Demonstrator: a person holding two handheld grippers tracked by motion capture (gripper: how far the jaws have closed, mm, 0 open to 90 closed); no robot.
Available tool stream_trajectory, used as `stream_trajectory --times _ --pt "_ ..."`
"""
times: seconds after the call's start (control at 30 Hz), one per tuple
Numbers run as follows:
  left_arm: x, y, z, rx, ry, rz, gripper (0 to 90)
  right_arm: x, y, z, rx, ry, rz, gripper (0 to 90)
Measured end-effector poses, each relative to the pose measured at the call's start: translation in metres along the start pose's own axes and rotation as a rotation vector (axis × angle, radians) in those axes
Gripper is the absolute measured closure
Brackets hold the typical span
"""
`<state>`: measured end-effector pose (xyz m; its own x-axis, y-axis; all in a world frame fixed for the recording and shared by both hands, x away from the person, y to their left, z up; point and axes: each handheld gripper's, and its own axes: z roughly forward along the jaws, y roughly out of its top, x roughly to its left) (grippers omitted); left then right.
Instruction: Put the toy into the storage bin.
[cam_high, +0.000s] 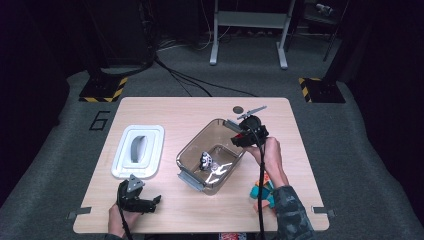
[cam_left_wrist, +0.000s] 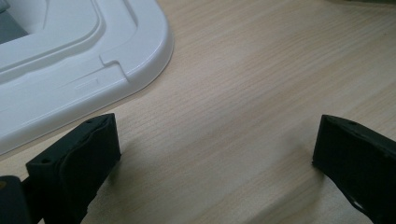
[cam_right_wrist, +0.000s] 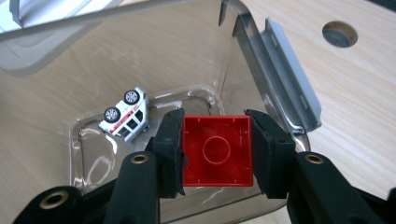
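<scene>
My right gripper (cam_right_wrist: 215, 151) is shut on a red toy brick (cam_right_wrist: 217, 151), its hollow underside facing the camera. It hangs over the far right rim of a clear plastic container (cam_right_wrist: 261, 60). In the high view that gripper (cam_high: 246, 135) sits above the container (cam_high: 192, 150) in the middle of the table. A small white toy car (cam_right_wrist: 125, 115) lies on its side on the container floor (cam_high: 206, 160). My left gripper (cam_left_wrist: 215, 158) rests open on the wooden table with nothing between its jaws, at the near left (cam_high: 142, 202), beside the white lid (cam_left_wrist: 70, 60).
The white lid (cam_high: 138, 151) with a grey handle lies left of the container. Orange and teal blocks (cam_high: 262, 192) lie near the right forearm. A round hole (cam_high: 238, 109) marks the table's far side. Bare wood (cam_high: 200, 210) stretches along the front edge.
</scene>
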<state>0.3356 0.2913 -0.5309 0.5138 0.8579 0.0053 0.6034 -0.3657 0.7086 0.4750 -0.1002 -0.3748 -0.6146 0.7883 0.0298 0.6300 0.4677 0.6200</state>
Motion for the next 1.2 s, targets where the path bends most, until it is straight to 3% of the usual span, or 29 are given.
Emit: stream_trajectory --times 0.5,0.67,0.97,1.2 --pt "0.000 0.000 0.000 -0.001 0.000 -0.001 0.5 -0.002 -0.006 0.002 0.023 -0.011 -0.004 57.2" --pt "0.000 0.000 0.000 -0.001 0.000 -0.001 0.5 -0.003 -0.007 -0.001 0.022 -0.007 0.011 44.4" --pt "0.000 0.000 0.000 0.000 0.000 -0.001 0.6 -0.009 -0.020 -0.021 -0.041 -0.010 0.045 19.4" --pt "0.000 0.000 0.000 -0.004 0.003 -0.002 0.5 -0.024 -0.046 -0.034 -0.065 -0.015 0.090 13.3"
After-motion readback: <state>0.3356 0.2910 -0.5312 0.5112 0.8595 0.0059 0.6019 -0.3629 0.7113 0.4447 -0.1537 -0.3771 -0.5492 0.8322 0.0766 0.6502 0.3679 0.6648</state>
